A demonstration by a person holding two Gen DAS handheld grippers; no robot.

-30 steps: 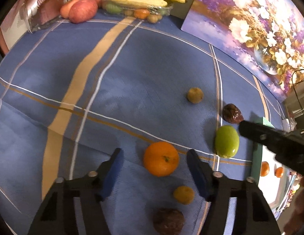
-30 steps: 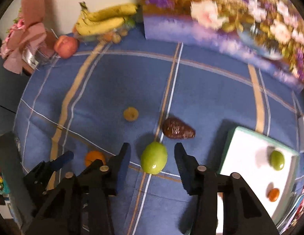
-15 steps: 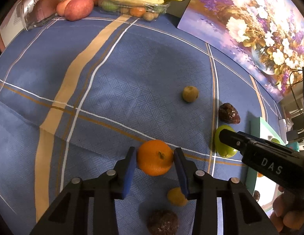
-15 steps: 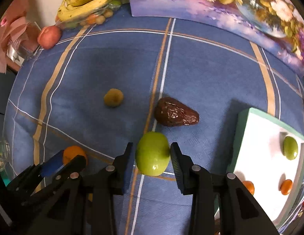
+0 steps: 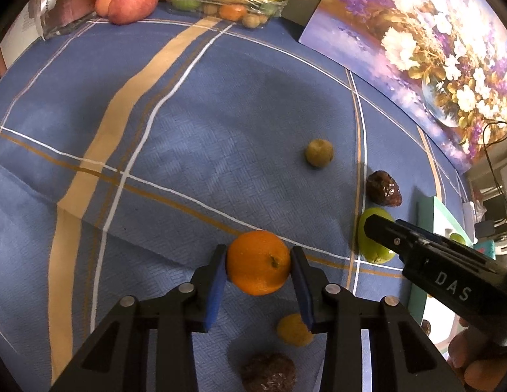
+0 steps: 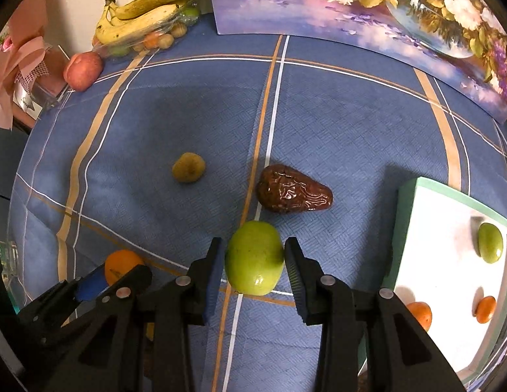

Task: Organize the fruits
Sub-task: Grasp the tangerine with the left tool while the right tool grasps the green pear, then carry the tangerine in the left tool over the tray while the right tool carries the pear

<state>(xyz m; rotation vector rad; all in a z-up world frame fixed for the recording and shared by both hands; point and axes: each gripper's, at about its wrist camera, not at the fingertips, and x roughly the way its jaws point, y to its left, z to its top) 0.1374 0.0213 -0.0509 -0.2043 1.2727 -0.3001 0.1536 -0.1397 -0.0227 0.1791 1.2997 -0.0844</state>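
Observation:
My left gripper (image 5: 258, 263) is shut on an orange (image 5: 258, 263) on the blue cloth. My right gripper (image 6: 254, 259) is shut on a green fruit (image 6: 254, 258), which also shows in the left wrist view (image 5: 372, 248). A brown wrinkled date (image 6: 292, 192) lies just beyond the green fruit. A small yellow-brown fruit (image 6: 188, 172) lies farther left. A white tray with a green rim (image 6: 407, 222) at the right holds a green fruit (image 6: 490, 242) and two small orange fruits (image 6: 485, 308).
A small yellow fruit (image 5: 294, 330) and a dark brown fruit (image 5: 269, 372) lie under my left gripper. Bananas (image 6: 145, 13) on a clear box, a red apple (image 6: 83, 71) and a flower painting (image 6: 367, 9) stand at the back.
Both grippers have closed from wide open: the left around the orange, the right around the green fruit, and both have moved a little forward.

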